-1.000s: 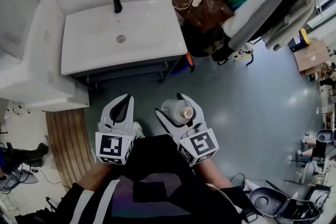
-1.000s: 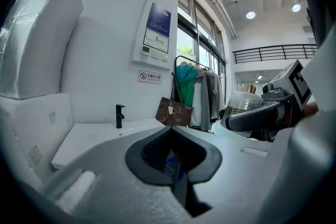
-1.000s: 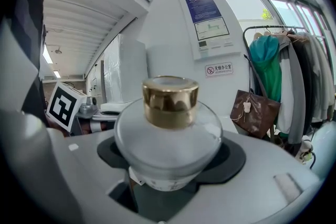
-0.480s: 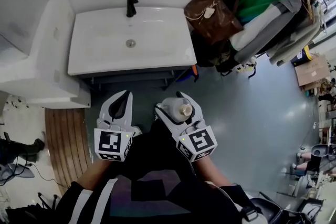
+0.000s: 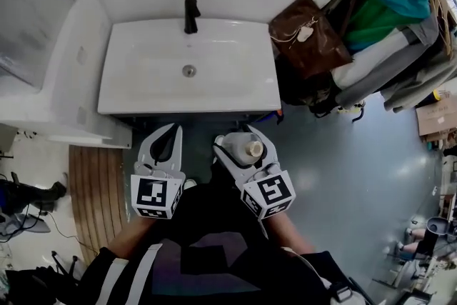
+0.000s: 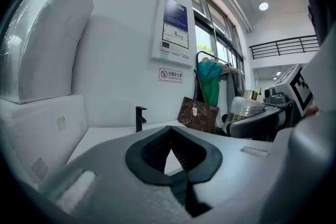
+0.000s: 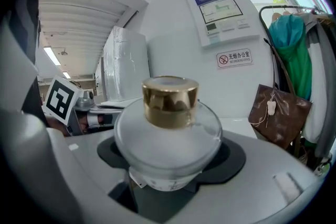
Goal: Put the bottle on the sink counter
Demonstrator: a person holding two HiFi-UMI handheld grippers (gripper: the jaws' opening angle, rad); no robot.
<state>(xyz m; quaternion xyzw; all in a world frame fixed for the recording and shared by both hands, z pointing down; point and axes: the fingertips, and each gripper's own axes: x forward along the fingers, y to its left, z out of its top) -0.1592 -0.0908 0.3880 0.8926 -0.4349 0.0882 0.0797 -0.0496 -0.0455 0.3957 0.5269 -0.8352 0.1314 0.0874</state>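
A clear round bottle [image 5: 243, 150] with a gold cap [image 7: 170, 100] sits upright between the jaws of my right gripper [image 5: 240, 142], which is shut on it. It hangs just in front of the white sink counter [image 5: 246, 93], below the counter's front edge in the head view. My left gripper [image 5: 165, 142] is beside it on the left, jaws closed together with nothing in them [image 6: 170, 157]. The bottle [image 6: 245, 108] also shows at the right of the left gripper view. A black tap [image 5: 191, 15] stands at the back of the basin, above the drain [image 5: 188, 71].
A brown handbag [image 5: 310, 45] and hanging clothes [image 5: 389, 46] crowd the right of the sink. A white wrapped block [image 5: 61, 75] stands at the left. Wooden slats [image 5: 96, 189] lie on the floor at lower left. Grey floor [image 5: 343, 175] spreads to the right.
The sink has drifted down and to the right in the head view, so it is closer to both grippers. The bottle stays held in the right gripper; the left stays shut.
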